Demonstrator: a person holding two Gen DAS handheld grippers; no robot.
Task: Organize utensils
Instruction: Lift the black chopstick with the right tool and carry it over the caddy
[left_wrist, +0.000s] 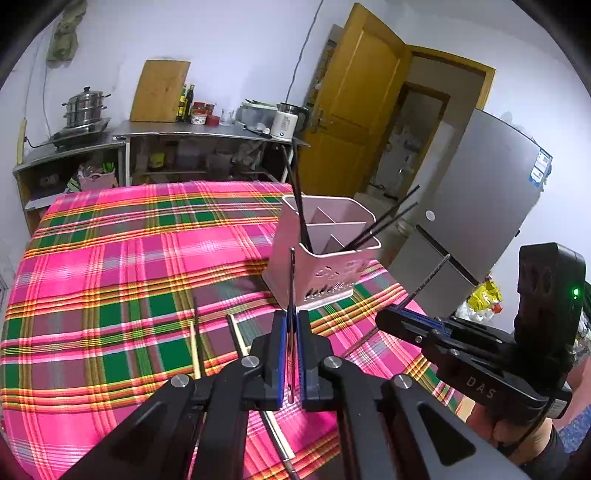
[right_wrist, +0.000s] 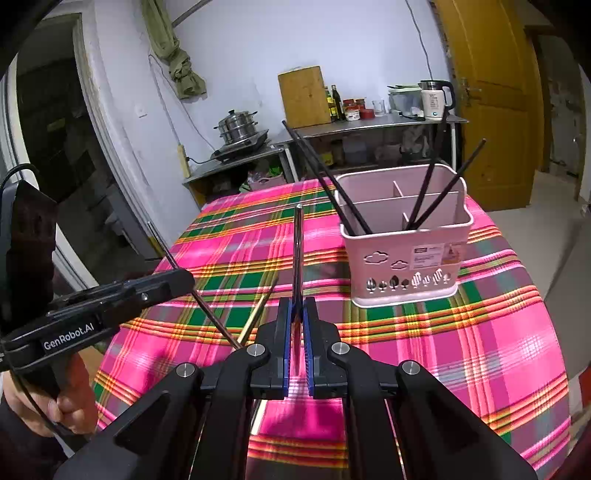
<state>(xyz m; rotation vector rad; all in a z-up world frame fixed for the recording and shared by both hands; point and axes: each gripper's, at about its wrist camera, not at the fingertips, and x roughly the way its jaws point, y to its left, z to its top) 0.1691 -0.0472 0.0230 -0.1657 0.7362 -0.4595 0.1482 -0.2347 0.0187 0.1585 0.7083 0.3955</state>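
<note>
pink plaid cloth covers the desk (left_wrist: 110, 258). left claw (left_wrist: 292, 321) is clenched on a metal chopstick (left_wrist: 292, 280); right claw (right_wrist: 299, 308) grips another chopstick (right_wrist: 297, 251). pink utensil holder (right_wrist: 402, 254) stands near the far right corner.

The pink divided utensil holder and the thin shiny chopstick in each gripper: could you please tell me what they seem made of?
Pink divided utensil holder: apparently moulded matte plastic, judging by its cut-out clouds and trees. Thin shiny chopstick in the right gripper, and the one in the left gripper: probably polished metal, since they mirror the cloth's pink.
</note>
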